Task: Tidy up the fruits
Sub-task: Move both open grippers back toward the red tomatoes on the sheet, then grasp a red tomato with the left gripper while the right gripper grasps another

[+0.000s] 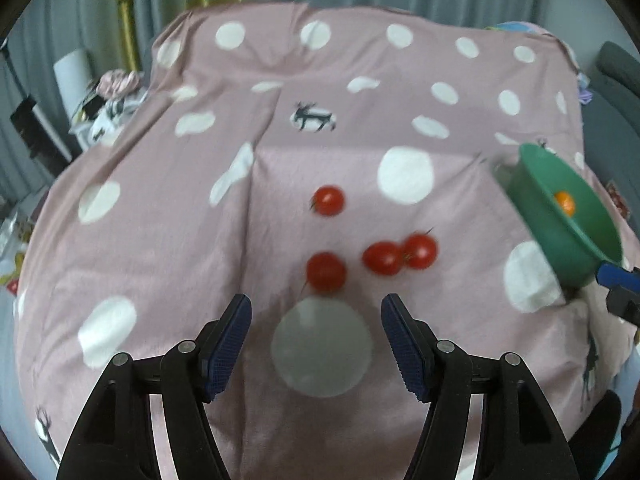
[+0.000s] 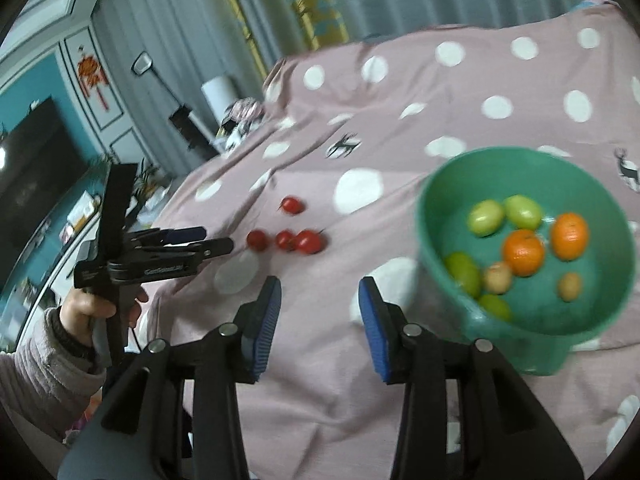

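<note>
Surface: pink cloth (image 1: pixel 280 240) with white dots and small deer prints, draped over a wide top; grey curtains hang behind it.
Room: at the far left of the right wrist view, a teal wall with a dark screen (image 2: pixel 36 168).
Tomatoes: four red cherry tomatoes (image 1: pixel 326 272) lie on the cloth near the middle. One sits alone farther back, one is nearest the left claw, and two on the right touch each other.
Bowl: a green bowl (image 2: pixel 592 320) stands on the cloth to the right of the tomatoes, well apart from them.
Bowl contents: two oranges (image 2: pixel 524 252), several green fruits (image 2: pixel 486 218) and two small tan ones (image 2: pixel 497 278).
Left gripper: the left gripper (image 1: pixel 316 344) hangs over the cloth just short of the nearest tomato, jaws apart, nothing between them.
Right gripper: the right gripper (image 2: pixel 320 328) is over bare cloth just left of the bowl, jaws parted with only cloth in the gap.
Person: a hand (image 2: pixel 86 312) in a pale sleeve holds the left tool at the left edge of the right wrist view.
</note>
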The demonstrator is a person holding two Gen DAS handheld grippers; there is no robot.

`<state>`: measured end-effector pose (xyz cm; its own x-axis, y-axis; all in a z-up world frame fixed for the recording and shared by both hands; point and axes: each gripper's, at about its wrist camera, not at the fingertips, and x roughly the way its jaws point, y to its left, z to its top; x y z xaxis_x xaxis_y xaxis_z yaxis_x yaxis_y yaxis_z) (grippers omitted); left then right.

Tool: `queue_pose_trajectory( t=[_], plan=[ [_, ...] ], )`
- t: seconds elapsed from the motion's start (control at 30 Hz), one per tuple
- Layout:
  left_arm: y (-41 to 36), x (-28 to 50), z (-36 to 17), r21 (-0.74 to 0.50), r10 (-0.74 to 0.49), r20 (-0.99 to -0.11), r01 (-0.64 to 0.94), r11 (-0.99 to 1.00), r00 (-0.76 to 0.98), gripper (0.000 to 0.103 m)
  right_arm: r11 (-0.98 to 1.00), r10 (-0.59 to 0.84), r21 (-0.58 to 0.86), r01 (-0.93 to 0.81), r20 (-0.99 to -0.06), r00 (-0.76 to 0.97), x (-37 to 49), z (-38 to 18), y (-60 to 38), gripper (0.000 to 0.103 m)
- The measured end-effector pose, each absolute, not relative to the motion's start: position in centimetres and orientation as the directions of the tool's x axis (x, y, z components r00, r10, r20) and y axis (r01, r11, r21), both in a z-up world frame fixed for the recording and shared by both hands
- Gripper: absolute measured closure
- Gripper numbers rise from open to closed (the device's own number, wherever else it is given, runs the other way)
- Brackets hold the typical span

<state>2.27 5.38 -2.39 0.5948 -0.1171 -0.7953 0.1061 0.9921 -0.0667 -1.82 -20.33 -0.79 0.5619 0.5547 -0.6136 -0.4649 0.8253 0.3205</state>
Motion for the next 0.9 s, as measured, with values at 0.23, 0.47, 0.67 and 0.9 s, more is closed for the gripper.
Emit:
queue_pose_trajectory(
  t=[0.23, 0.47, 0.67, 0.9],
  plan=[
    [5.0, 4.0, -3.7, -0.077, -0.152, -0.804, 0.154, 0.985, 0.575, 0.036, 0.825, 0.544, 0.314, -0.471, -0.67, 0.506, -0.5, -2.1, -17.4, 0.061],
    [4.6, 6.6, -5.2, -0.073, -0.157, -0.833, 0.175, 0.982, 0.531, 0.05, 0.826, 0.534, 0.316, -0.467, -0.704, 0.468, 1.8, -2.6, -15.8, 0.061],
    [4.9, 7.5, -5.5, -0.08, -0.17, -0.844, 0.196, 0.977, 0.508, 0.074, 0.809, 0.556, 0.359, -0.465, -0.724, 0.408, 4.2, -3.5, -14.2, 0.061],
    [6.6, 7.9, -5.3, -0.178, -0.237, -0.819, 0.162, 0.971, 0.522, 0.074, 0.822, 0.531, 0.358, -0.443, -0.763, 0.369, 7.8, -4.5, -12.5, 0.061]
  ],
)
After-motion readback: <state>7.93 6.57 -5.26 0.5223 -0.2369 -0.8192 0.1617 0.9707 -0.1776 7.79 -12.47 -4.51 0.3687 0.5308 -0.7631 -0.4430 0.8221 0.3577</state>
